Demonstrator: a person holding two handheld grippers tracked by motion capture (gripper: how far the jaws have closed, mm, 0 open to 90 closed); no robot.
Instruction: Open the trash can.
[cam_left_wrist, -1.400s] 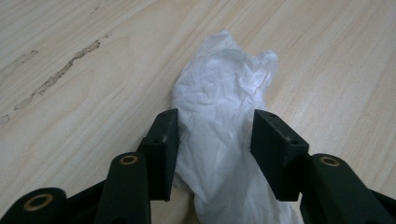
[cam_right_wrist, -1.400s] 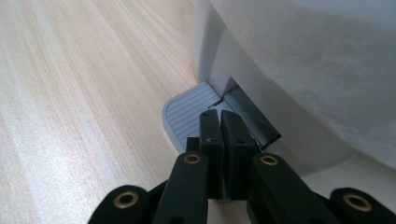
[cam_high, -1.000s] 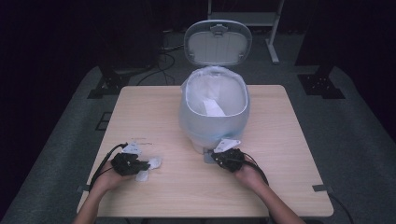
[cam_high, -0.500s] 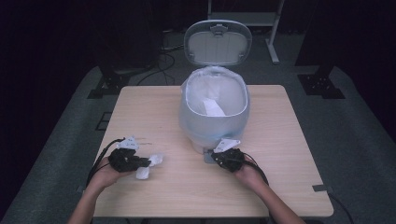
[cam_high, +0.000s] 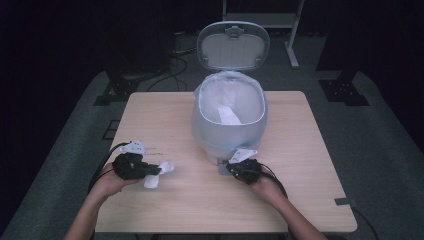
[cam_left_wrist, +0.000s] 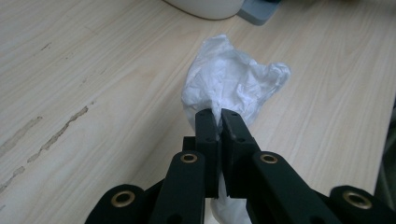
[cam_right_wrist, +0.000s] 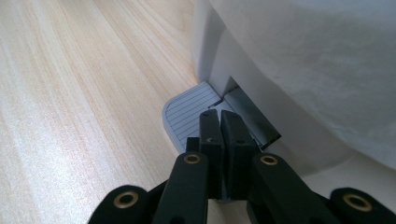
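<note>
On the wooden counter (cam_high: 310, 150) stands a pale grey pedal bin (cam_high: 230, 122), its lid (cam_high: 233, 45) swung up and back, with a white liner bag (cam_high: 207, 95) folded over the rim and a piece of white paper (cam_high: 229, 115) lying inside. The left tool (cam_high: 152, 171) is at the near left part of the counter, well apart from the bin, and its jaws are pressed together on a crumpled white tissue (cam_high: 159, 172). In the left gripper view the tissue (cam_left_wrist: 233, 84) bunches out beyond the closed jaw tips of the left tool (cam_left_wrist: 219, 116), with a strip of it hanging below them; whether the wad touches the wood beneath cannot be told. The bin's foot and the grey pedal's corner (cam_left_wrist: 259, 8) lie at the top edge of that view. The right tool (cam_high: 226, 167) sits at the bin's near base with its jaws fully closed and nothing between them. In the right gripper view the tips of the right tool (cam_right_wrist: 219, 116) rest over the ribbed grey foot pedal (cam_right_wrist: 187, 114), which juts from the bin's base just above the wood; the bin wall (cam_right_wrist: 327, 60) rises close on the right.
</note>
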